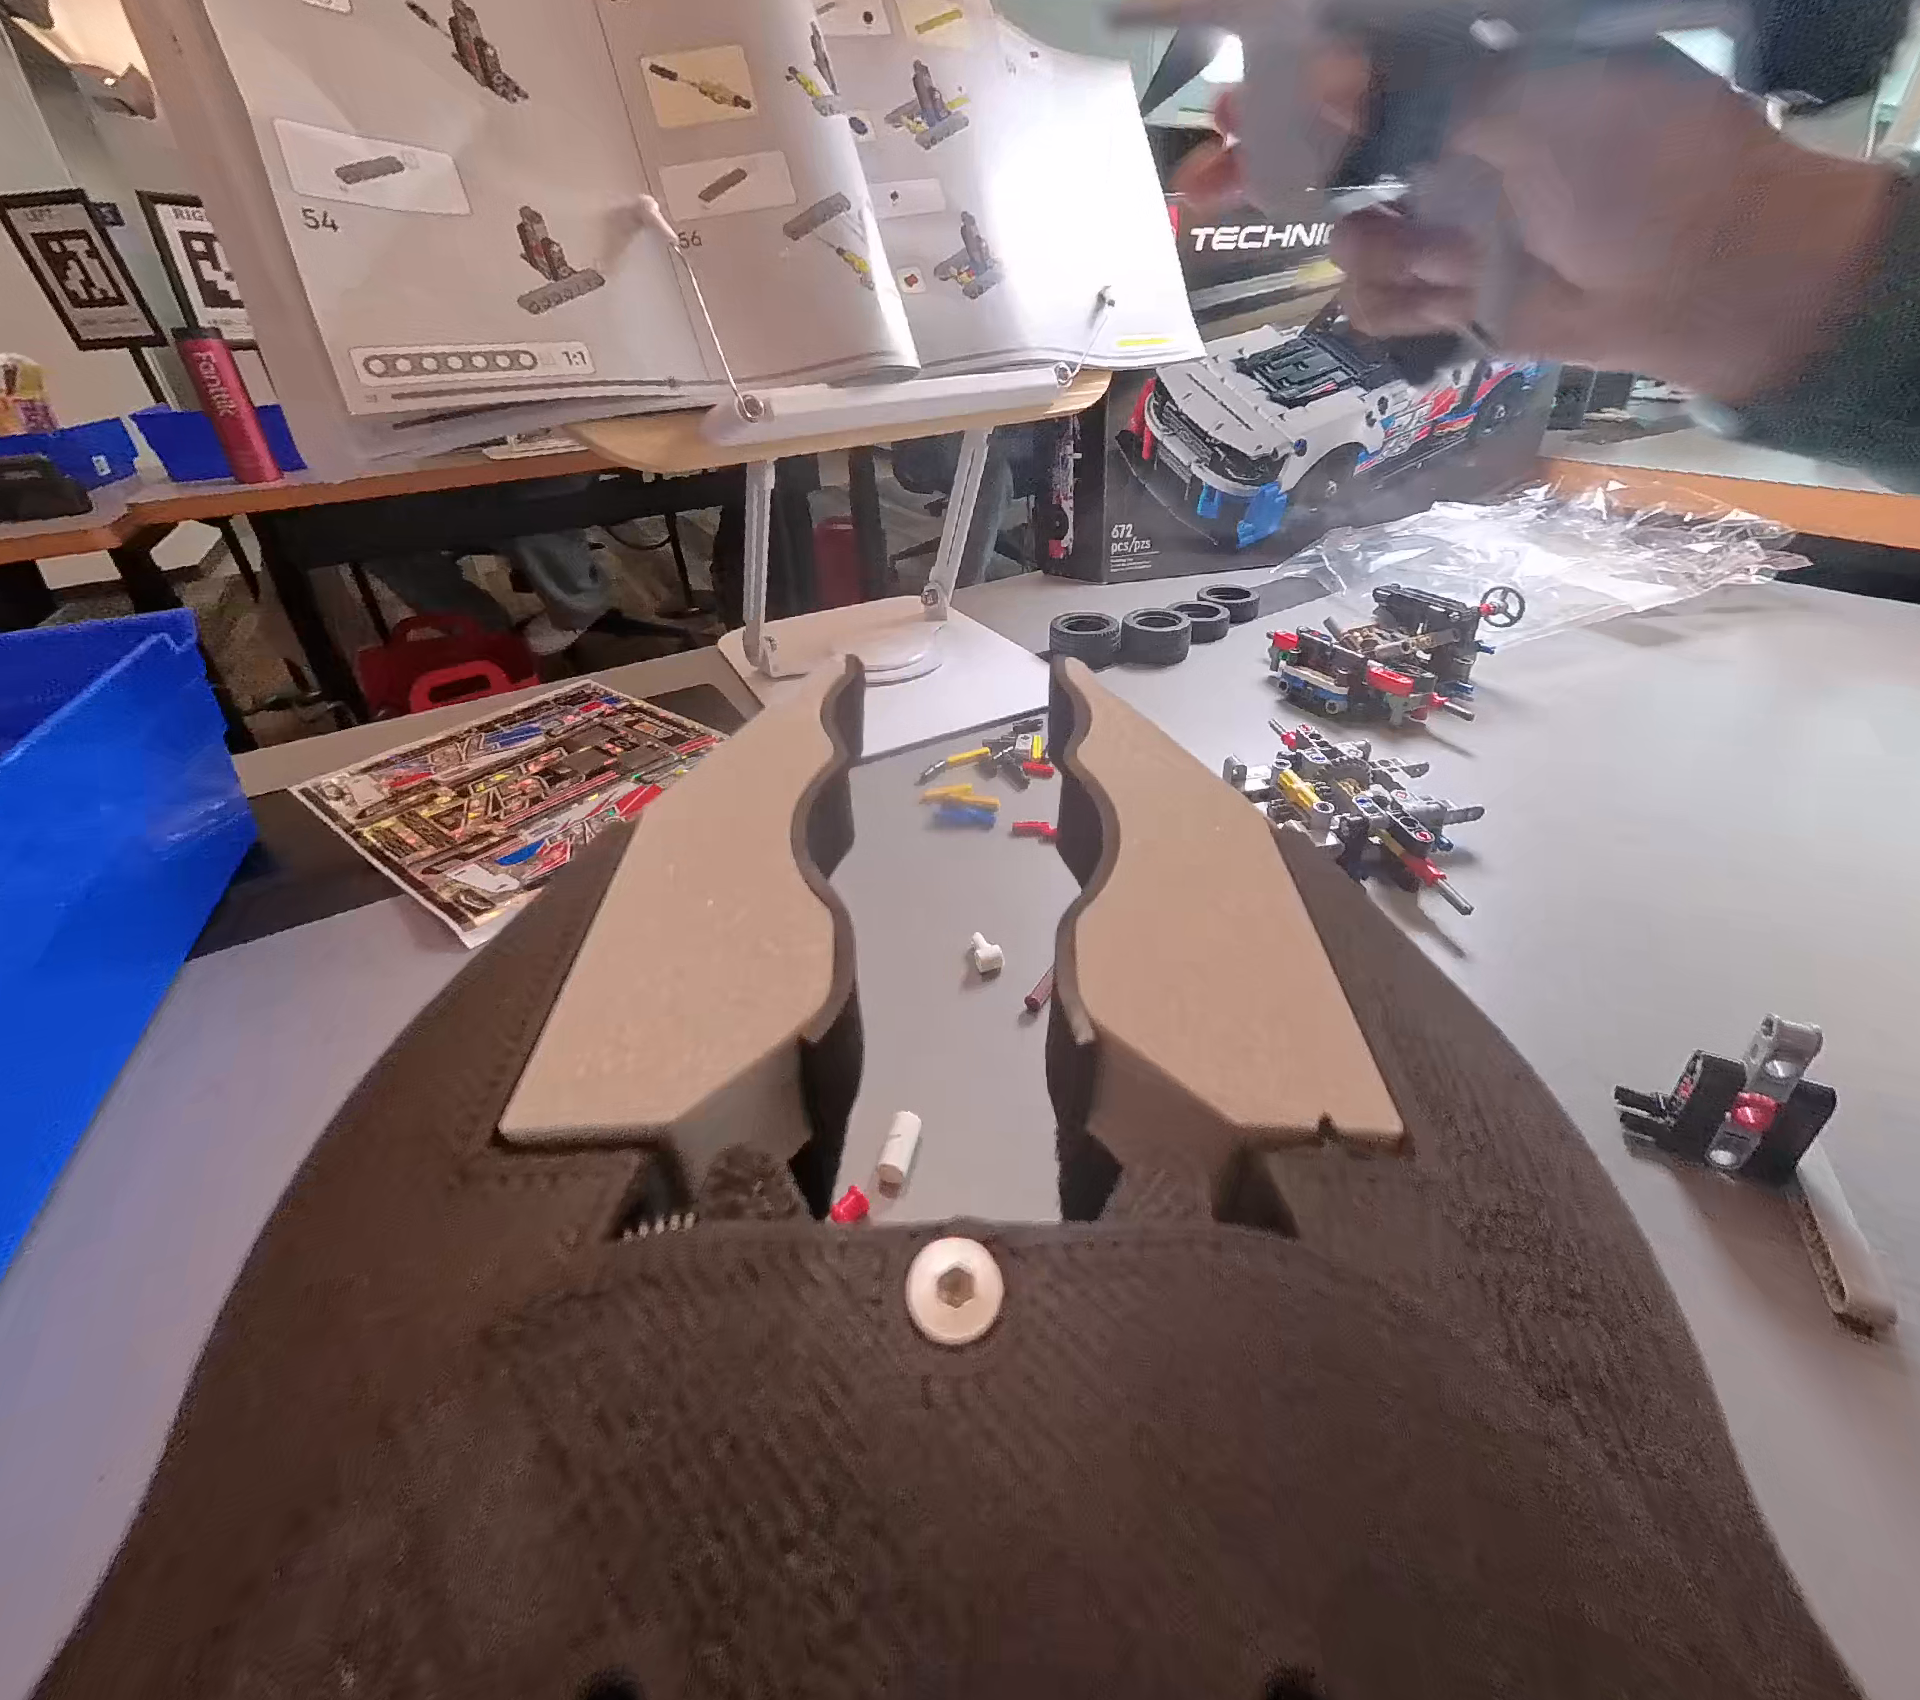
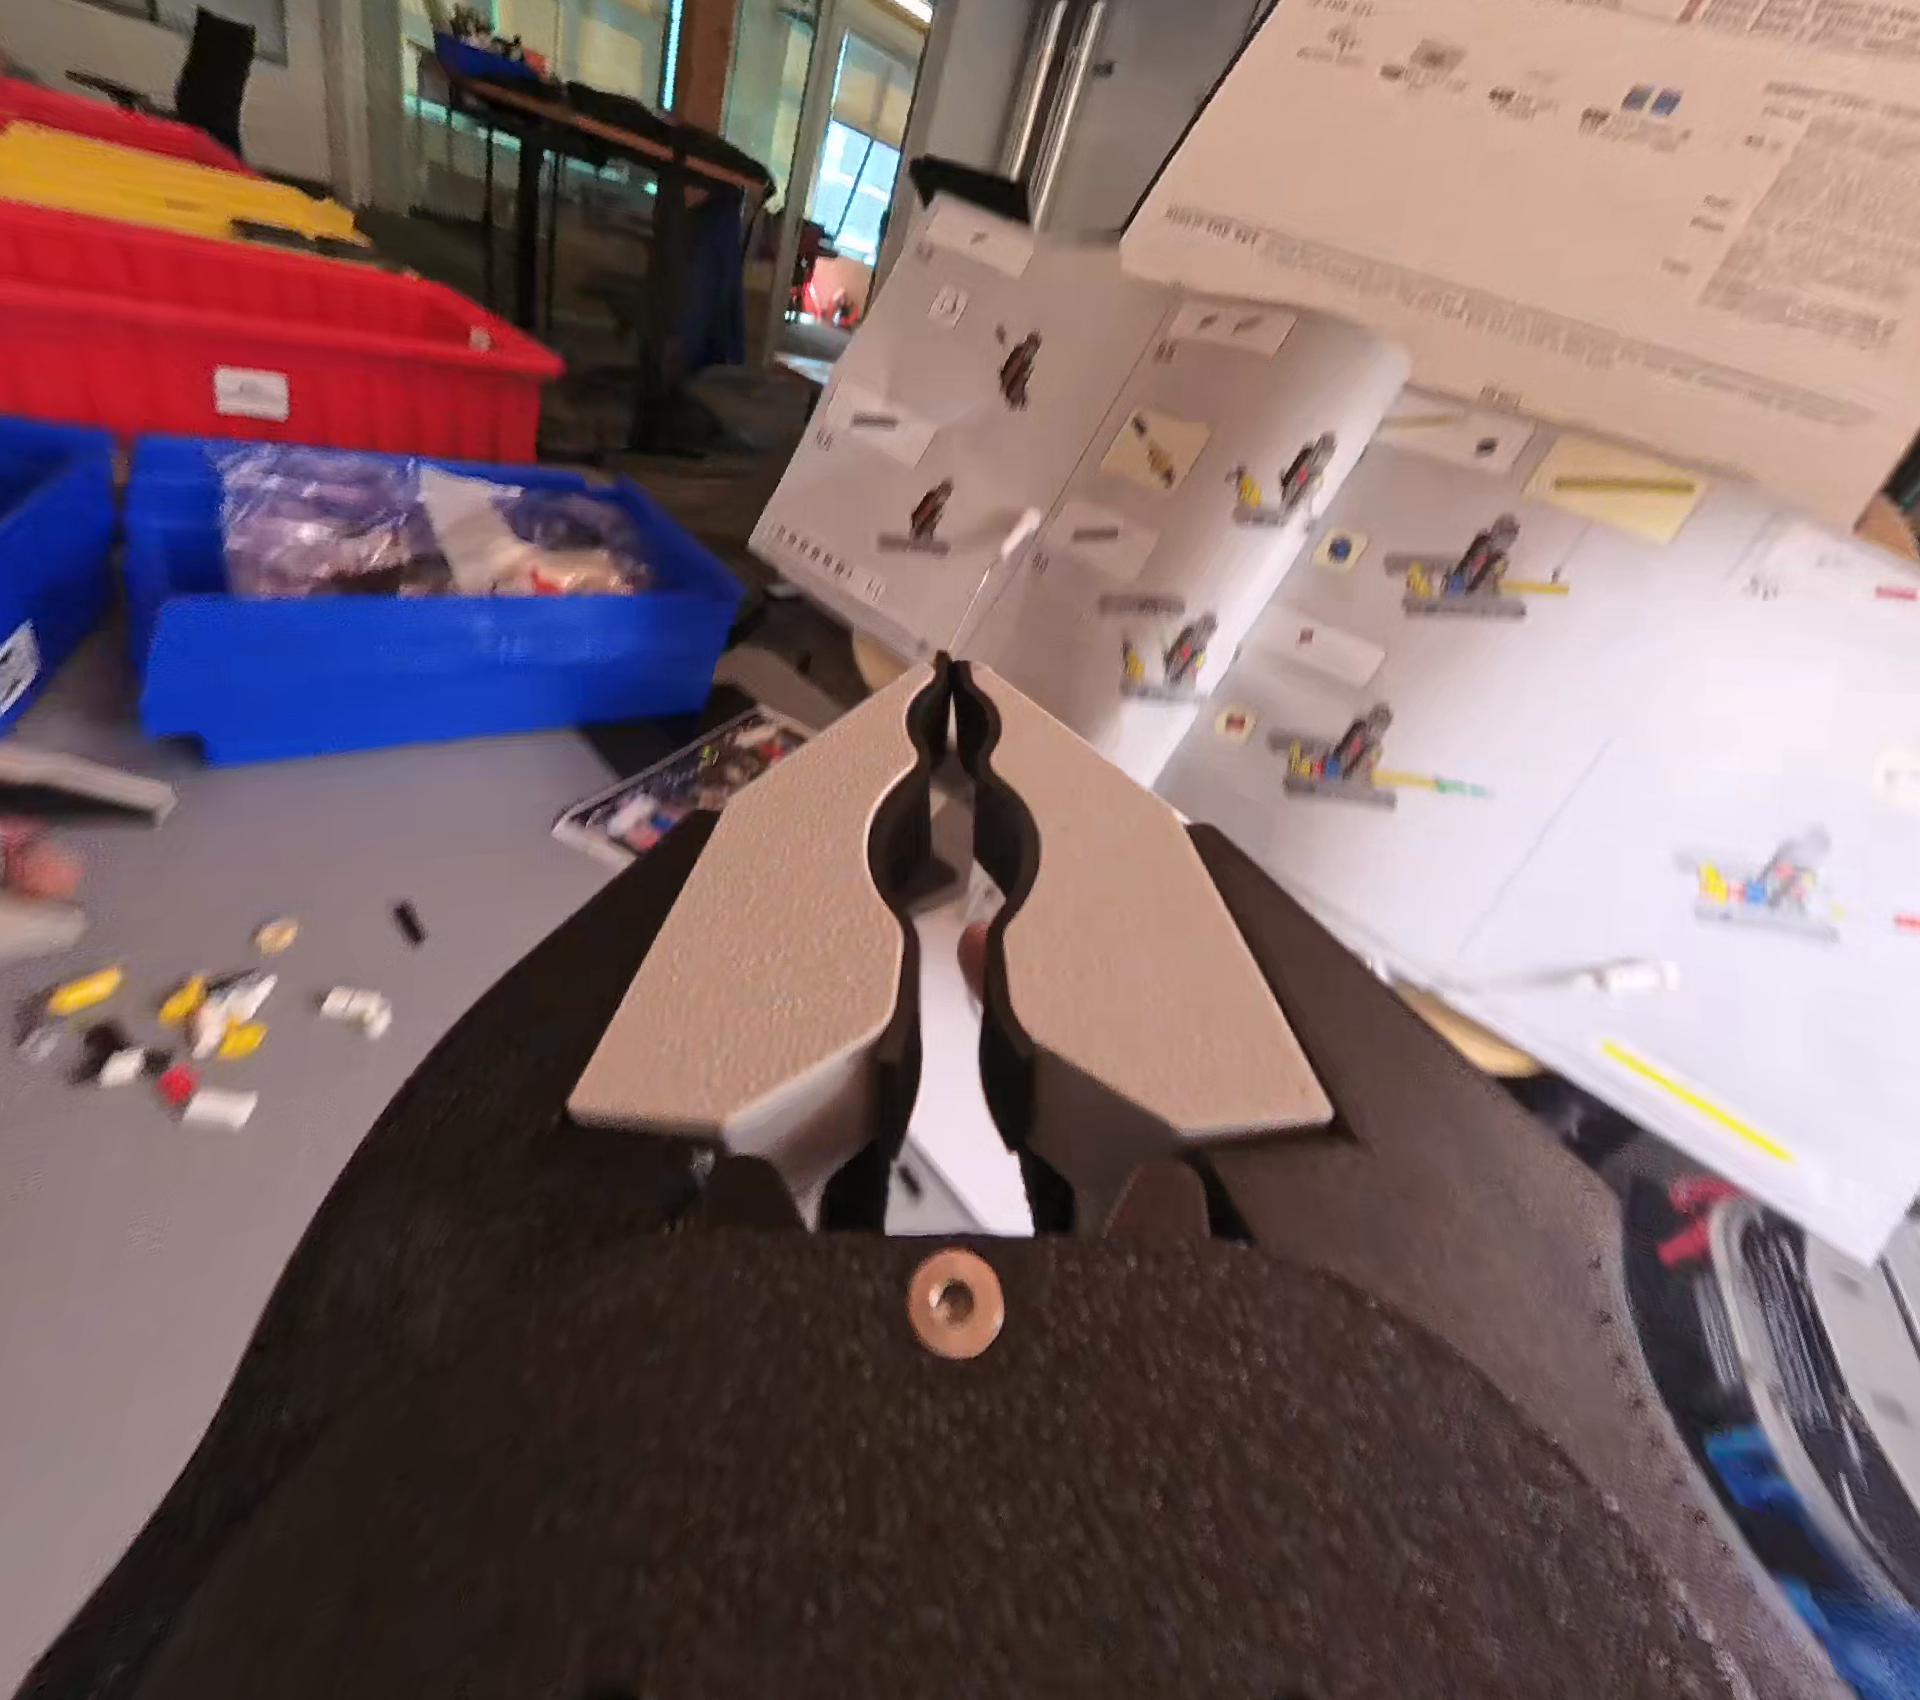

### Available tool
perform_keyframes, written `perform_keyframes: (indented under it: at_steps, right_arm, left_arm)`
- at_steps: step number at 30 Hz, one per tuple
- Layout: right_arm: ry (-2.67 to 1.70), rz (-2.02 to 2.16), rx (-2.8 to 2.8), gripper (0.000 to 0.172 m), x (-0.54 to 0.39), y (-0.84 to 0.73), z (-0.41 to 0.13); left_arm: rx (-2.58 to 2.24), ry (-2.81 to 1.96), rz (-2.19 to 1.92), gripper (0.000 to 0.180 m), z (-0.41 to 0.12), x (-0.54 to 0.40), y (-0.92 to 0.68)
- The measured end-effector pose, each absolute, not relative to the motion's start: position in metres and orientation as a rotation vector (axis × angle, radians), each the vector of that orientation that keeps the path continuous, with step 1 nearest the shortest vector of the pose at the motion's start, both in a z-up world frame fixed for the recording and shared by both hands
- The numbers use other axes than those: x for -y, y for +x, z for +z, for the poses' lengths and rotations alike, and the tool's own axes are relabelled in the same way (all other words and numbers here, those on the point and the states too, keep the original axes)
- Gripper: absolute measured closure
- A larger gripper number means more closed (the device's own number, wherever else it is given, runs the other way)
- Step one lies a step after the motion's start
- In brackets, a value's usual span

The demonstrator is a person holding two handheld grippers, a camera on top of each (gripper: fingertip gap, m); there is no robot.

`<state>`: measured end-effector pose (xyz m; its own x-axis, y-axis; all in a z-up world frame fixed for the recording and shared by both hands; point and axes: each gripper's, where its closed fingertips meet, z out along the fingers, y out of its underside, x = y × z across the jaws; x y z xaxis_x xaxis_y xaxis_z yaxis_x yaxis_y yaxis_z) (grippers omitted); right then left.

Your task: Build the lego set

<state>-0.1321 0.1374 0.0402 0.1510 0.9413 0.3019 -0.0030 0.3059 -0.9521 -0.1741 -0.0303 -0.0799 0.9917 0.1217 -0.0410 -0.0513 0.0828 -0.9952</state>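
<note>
My left gripper (image 1: 956, 674) is open and empty, held above the grey table (image 1: 1662, 871). Seen between its fingers on the table are a heap of small coloured pins (image 1: 987, 777), two white pins (image 1: 983, 954) and a red bit (image 1: 850, 1203). My right gripper (image 2: 951, 668) is shut, its tips meeting with nothing seen between them. It points at the open instruction booklet (image 2: 1299, 611) on its stand. In the left wrist view a person's hand (image 1: 1621, 237) carries that gripper, blurred, at the upper right beside the booklet (image 1: 582, 164).
Two part-built models (image 1: 1382, 663) (image 1: 1351, 803), a small black assembly (image 1: 1735, 1105), several tyres (image 1: 1153, 632), a sticker sheet (image 1: 509, 793), a set box (image 1: 1299, 445) and a plastic bag (image 1: 1538, 538) are on the table. Blue (image 2: 416, 642), red (image 2: 260, 362) and yellow (image 2: 156, 190) bins stand left. Spacing between my two grippers at the tips: around 20 cm.
</note>
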Motion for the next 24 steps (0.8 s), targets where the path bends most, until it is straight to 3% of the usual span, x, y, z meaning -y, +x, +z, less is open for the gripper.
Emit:
perform_keyframes:
  at_steps: [9, 20, 24]
  right_arm:
    - [-1.224, 0.801, 1.342, 0.166, -0.103, 0.015, -0.096]
    - [-1.327, 1.029, 1.213, 0.157, -0.100, 0.032, -0.123]
    - [-1.315, 0.990, 1.491, 0.171, -0.083, 0.008, -0.137]
  left_arm:
    - [0.038, -1.464, 0.207, 0.139, -0.067, 0.045, -0.190]
    - [0.089, -1.520, 0.176, 0.133, -0.081, 0.057, -0.207]
    - [0.050, -1.568, 0.178, 0.134, -0.095, 0.048, -0.199]
